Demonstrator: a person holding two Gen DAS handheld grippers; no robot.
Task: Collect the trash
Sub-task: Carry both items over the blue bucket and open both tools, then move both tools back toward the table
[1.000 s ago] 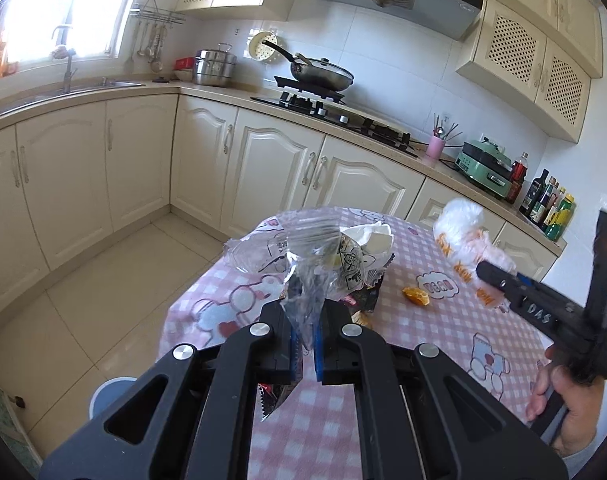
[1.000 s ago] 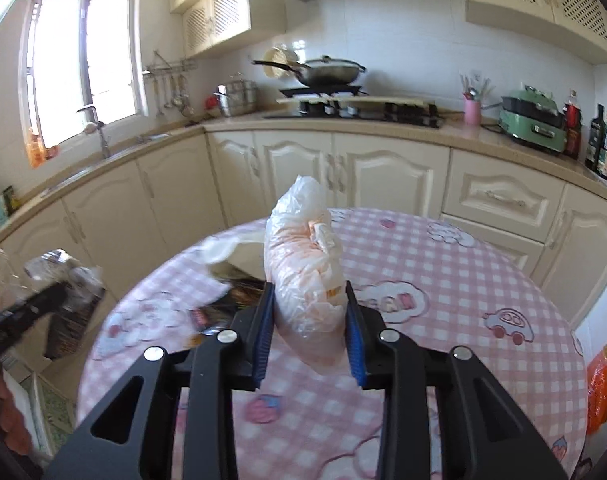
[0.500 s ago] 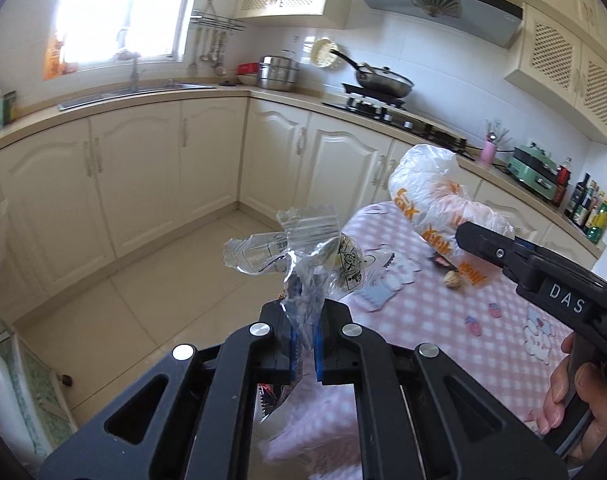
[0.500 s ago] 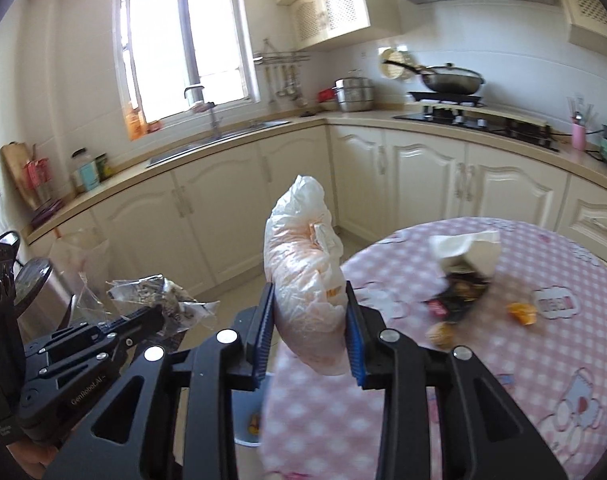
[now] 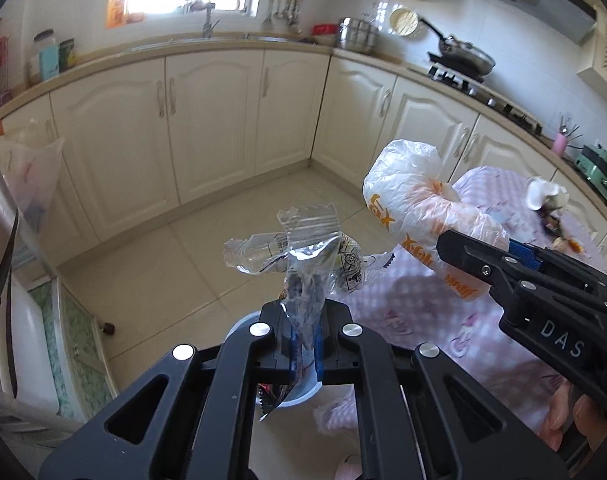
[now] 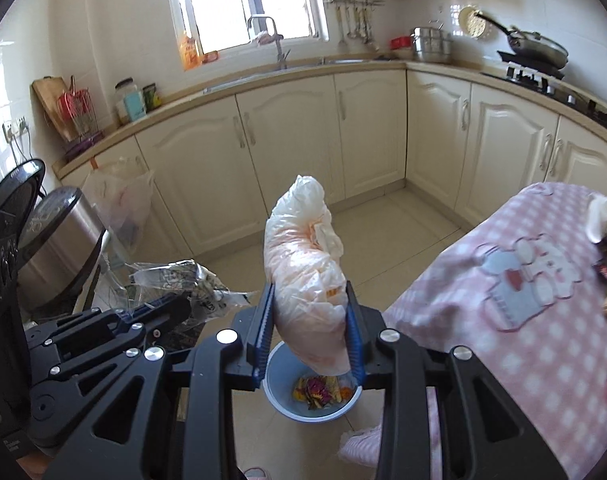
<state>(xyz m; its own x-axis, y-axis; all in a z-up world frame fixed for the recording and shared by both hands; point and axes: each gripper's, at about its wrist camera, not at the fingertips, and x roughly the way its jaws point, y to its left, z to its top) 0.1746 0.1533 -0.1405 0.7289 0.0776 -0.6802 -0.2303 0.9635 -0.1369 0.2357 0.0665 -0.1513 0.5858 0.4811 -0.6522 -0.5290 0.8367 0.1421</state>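
Observation:
My left gripper is shut on crumpled clear plastic wrappers, held in the air beside the table. It also shows in the right wrist view with the wrappers. My right gripper is shut on a bunched white plastic bag with orange print, held above a small blue bin on the floor that holds scraps. The bag also shows in the left wrist view, to the right of the wrappers.
A round table with a pink checked cloth stands at the right, with more trash on it. A steel pedal bin with its lid up stands at the left. Cream cabinets line the tiled floor.
Both grippers have swung left, away from the table top toward the floor side, still holding the wrappers and the bag. The blue bin has come into view under the right gripper.

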